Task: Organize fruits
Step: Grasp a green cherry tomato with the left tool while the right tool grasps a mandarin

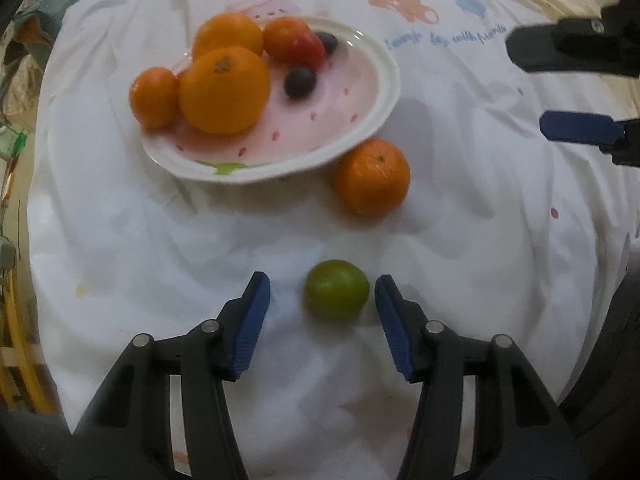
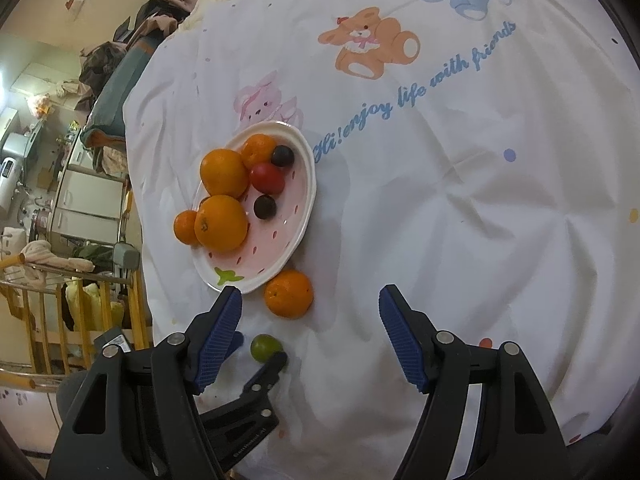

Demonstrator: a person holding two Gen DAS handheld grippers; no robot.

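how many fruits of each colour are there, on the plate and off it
Round orange fruits: 5, four on the white-rimmed pink plate, one beside it on the printed white cloth
Small dark purple round fruits: 2
Red round fruit: 1
Green round fruit: 1, on the cloth
Total: 9

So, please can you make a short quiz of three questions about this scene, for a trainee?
1. True or false: the left claw is shut on the green fruit.
2. Where does the lone orange lie? A) on the plate B) on the cloth, beside the plate's rim C) in the right claw
3. Fill in: the number of small dark fruits on the plate is ___.

Key: 1 false, it is open around the fruit. 2 B. 3 two.
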